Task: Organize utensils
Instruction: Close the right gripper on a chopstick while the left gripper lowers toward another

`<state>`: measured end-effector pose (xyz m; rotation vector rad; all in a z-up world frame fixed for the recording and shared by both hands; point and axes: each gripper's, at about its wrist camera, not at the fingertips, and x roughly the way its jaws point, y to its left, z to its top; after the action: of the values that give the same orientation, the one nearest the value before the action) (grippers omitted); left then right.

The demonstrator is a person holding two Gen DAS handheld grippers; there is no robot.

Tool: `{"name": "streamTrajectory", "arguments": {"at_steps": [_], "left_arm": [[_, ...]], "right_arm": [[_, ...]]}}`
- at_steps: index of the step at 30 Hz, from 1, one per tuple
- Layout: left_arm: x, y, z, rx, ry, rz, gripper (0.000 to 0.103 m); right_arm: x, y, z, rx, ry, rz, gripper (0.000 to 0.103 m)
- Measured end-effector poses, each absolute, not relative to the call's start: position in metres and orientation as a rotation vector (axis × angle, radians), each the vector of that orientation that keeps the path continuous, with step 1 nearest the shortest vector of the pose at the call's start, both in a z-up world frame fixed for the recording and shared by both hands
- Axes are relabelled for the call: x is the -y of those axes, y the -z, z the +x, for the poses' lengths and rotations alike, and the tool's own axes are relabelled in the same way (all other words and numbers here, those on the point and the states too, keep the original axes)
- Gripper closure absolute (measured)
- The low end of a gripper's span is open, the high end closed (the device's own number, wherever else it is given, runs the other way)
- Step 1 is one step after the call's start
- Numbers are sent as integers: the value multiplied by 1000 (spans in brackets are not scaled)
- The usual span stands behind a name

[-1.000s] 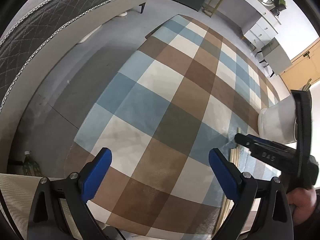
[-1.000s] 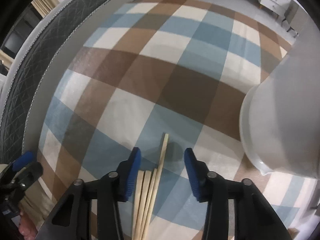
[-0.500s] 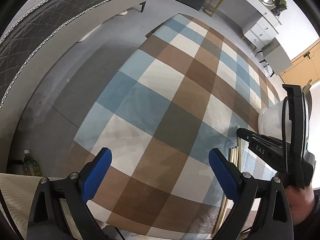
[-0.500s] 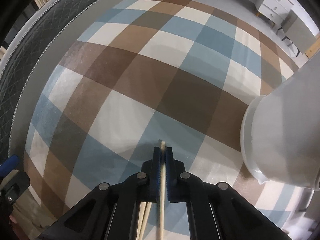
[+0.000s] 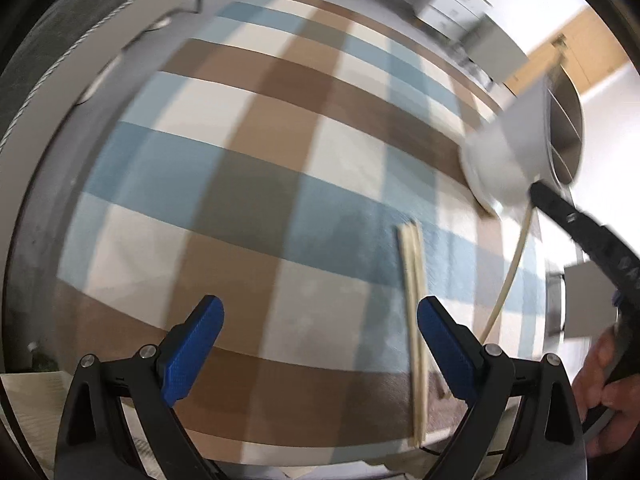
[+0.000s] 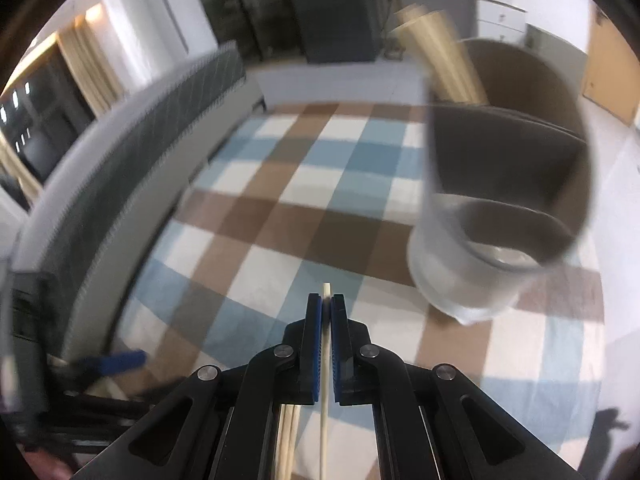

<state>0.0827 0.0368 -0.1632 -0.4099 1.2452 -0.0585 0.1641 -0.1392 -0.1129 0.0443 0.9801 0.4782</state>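
Observation:
Pale wooden chopsticks lie side by side on the checked tablecloth. My left gripper hangs open above the cloth, and its right pad is close beside them. My right gripper is shut on a single chopstick, whose tip pokes out past the pads. In the left wrist view that chopstick hangs lifted off the cloth from the right gripper. The white utensil holder stands ahead and to the right of the right gripper. The holder has a divided inside.
A grey quilted furniture edge runs along the table's left side. White drawers stand far behind. A hand grips the right tool. The table's near edge is just under the left gripper.
The right gripper closed on one chopstick and lifted it up toward the holder. The left gripper shifted right, so the remaining chopsticks now lie by its right pad.

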Motion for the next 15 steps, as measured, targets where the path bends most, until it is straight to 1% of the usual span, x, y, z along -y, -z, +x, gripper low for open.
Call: {"name": "streamTrajectory", "arguments": {"at_steps": [6, 9, 11, 12, 15], "left_arm": [[0, 168, 88, -1265, 70, -264, 8], [10, 174, 90, -1288, 57, -234, 11], [12, 179, 92, -1306, 37, -210, 13], [12, 181, 93, -1316, 22, -206, 17], [12, 185, 93, -1335, -16, -223, 18]], "right_arm": [[198, 102, 150, -913, -459, 288, 100], [216, 105, 147, -885, -461, 368, 100], [224, 105, 144, -875, -450, 388, 100], [228, 105, 144, -873, -450, 396, 100], [230, 104, 143, -866, -438, 392, 100]]}}
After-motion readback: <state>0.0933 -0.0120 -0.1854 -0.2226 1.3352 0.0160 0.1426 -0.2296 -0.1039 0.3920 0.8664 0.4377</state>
